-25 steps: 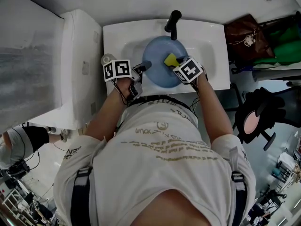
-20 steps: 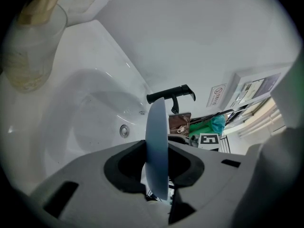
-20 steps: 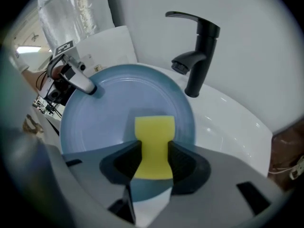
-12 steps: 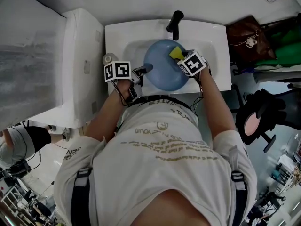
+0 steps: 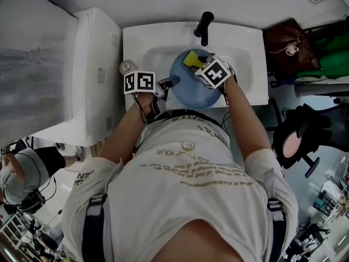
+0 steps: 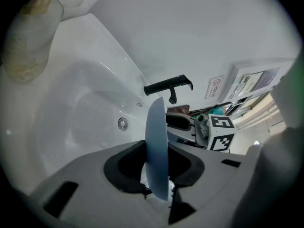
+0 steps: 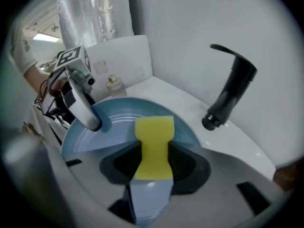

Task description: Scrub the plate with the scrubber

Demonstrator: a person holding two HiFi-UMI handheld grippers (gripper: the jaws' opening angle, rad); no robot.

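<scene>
Scrub step in hand, plate over sink.
L gripper was clamped on plate rim; R gripper pinched yellow scrubber flat on plate's far side. Next, prob.: sweep across w/ steady pressure.

Plate in the sink, a gripper on each side

The plate sits in the basin of the sink, just in front of the tap, which stands at the middle of the back rim. The left gripper comes in from the left with the plate's left edge between its jaws. The right gripper reaches over the plate from the right, and the scrubber between its jaws lies on the plate's far part, nearest the tap. A small bottle stands on the sink's left rim, beside a cabinet. Right of the sink lie bags — and nearer the person, a chair.
</scene>
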